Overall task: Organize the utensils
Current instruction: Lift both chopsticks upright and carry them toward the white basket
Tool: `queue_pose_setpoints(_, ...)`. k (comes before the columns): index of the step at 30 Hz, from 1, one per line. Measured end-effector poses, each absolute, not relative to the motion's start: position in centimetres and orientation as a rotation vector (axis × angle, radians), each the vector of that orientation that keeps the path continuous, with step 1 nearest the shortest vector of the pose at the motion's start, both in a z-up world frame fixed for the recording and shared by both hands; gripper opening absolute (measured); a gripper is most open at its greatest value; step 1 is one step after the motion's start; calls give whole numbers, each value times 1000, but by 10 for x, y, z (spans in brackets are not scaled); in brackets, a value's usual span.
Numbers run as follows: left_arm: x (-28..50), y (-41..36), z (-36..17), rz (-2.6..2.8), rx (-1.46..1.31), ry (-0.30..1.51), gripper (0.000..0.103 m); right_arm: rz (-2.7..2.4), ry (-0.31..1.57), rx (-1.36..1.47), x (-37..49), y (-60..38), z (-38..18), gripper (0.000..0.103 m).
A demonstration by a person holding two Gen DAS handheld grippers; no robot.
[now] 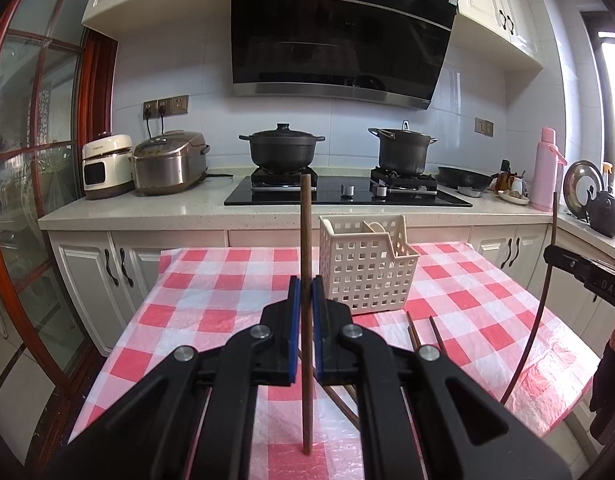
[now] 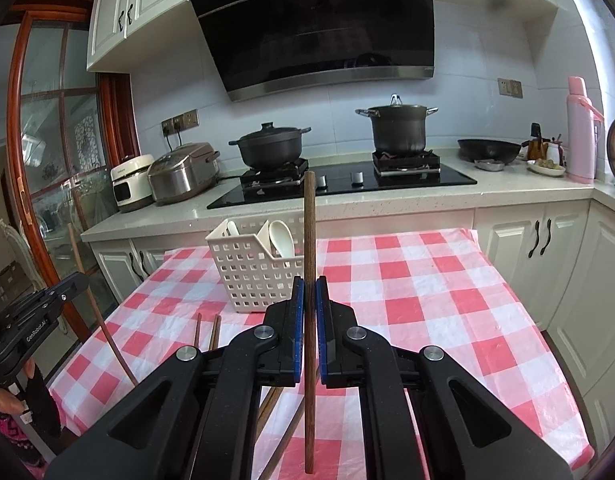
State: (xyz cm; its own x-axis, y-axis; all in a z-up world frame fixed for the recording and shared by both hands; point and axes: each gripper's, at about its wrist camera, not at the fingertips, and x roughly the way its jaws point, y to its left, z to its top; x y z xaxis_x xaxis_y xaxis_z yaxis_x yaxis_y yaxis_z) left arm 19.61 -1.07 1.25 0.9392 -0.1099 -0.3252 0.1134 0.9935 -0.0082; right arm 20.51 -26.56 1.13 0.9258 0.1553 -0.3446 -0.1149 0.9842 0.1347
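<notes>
In the left view your left gripper (image 1: 306,280) clamps 1 upright chopstick (image 1: 306,240) beside the basket (image 1: 367,268), and in the right view your right gripper (image 2: 310,280) clamps another (image 2: 310,240); lower each tip-first into the basket (image 2: 255,268).

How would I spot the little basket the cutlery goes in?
Find the table with the red-and-white checked cloth in front of the stove. Toward its far edge stands a cream plastic basket with square holes, white spoons poking out. It is the only container on the cloth; the loose chopsticks lie flat before it.
</notes>
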Motion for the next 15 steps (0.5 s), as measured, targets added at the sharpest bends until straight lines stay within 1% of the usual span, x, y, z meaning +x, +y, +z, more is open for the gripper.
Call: queue_pose_setpoints(15,201,-11,19,-116,20,318,6,114,290,91,206,-266,14,6)
